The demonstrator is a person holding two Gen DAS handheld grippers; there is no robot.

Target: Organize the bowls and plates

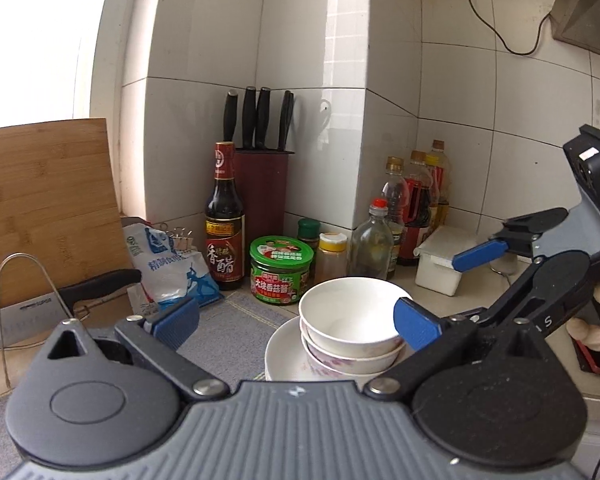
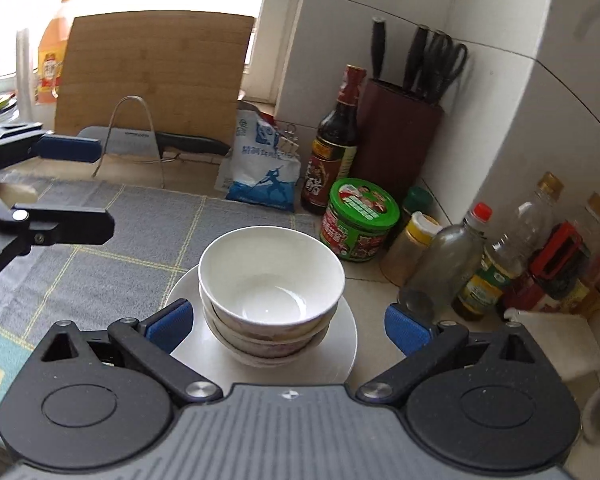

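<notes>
While both grippers are held spread with nothing between the pads, the stacked bowls (image 2: 270, 292) are seen nested on a white plate (image 2: 342, 344) at the edge of the grey checked mat (image 2: 112, 240), near the tiled corner. The left gripper (image 1: 296, 320) is released, one blue pad overlapping the top bowl's rim in view; contact cannot be told. The right gripper (image 2: 288, 324) is likewise released, its pads flanking the stack without touching. Behind the stack a green-lidded jar (image 2: 358, 220), a yellow-capped spice shaker (image 2: 410, 246) and a red-capped glass bottle (image 2: 448, 260) are crowded close. A dark vinegar bottle (image 1: 224, 216), a knife block (image 1: 262, 188) and a blue-white salt bag (image 1: 172, 268) are lined along the wall. More oil bottles (image 1: 416, 200) and a white lidded box (image 1: 440, 266) are packed on the right. A cleaver (image 1: 32, 312) on a wire rack (image 1: 24, 276) is set before a leaning bamboo cutting board (image 1: 48, 200) at the left.
</notes>
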